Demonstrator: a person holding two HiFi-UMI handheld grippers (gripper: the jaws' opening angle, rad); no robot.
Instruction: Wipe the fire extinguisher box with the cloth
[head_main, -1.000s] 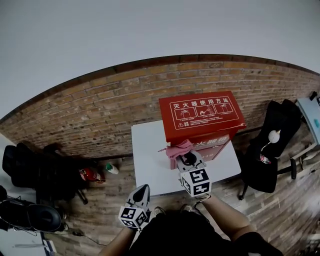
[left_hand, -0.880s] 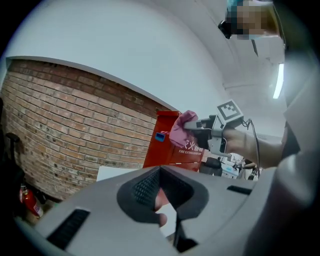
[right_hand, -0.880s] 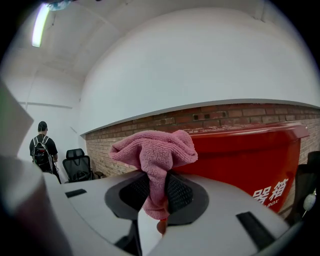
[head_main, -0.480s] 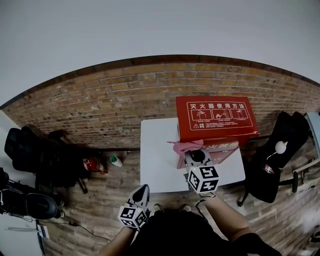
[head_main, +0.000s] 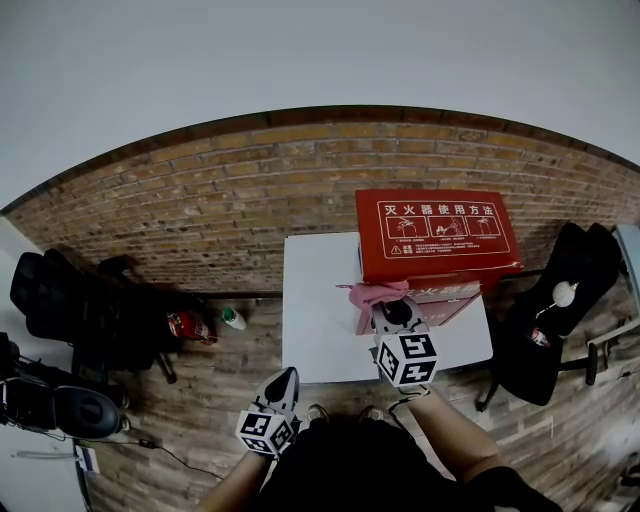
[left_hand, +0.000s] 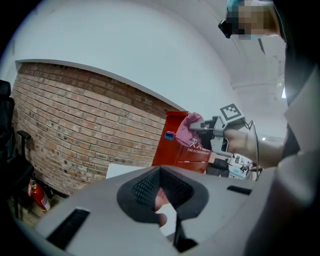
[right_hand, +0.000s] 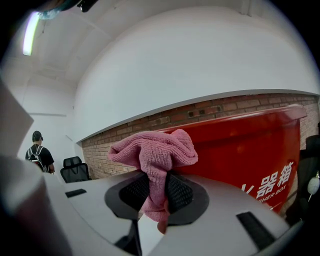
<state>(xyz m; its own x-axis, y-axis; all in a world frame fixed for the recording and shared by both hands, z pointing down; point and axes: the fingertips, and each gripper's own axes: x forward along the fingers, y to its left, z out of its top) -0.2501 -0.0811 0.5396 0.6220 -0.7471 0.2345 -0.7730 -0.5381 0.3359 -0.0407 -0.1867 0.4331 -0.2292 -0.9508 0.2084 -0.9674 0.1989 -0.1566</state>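
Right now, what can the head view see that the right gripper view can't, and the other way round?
Only the head view shows the left gripper held low near the person's body, and a small red extinguisher and a bottle on the floor. Only the right gripper view shows a person standing far off and a ceiling light. Both show the pink cloth pinched in the right gripper, the red fire extinguisher box and the brick wall.

The red fire extinguisher box (head_main: 436, 236) (white instruction panel on its lid) stands upright on the white table (head_main: 318, 322), and the bunched pink cloth (head_main: 372, 294), pinched in the right gripper (right_hand: 156, 195), sits at its front-left corner.
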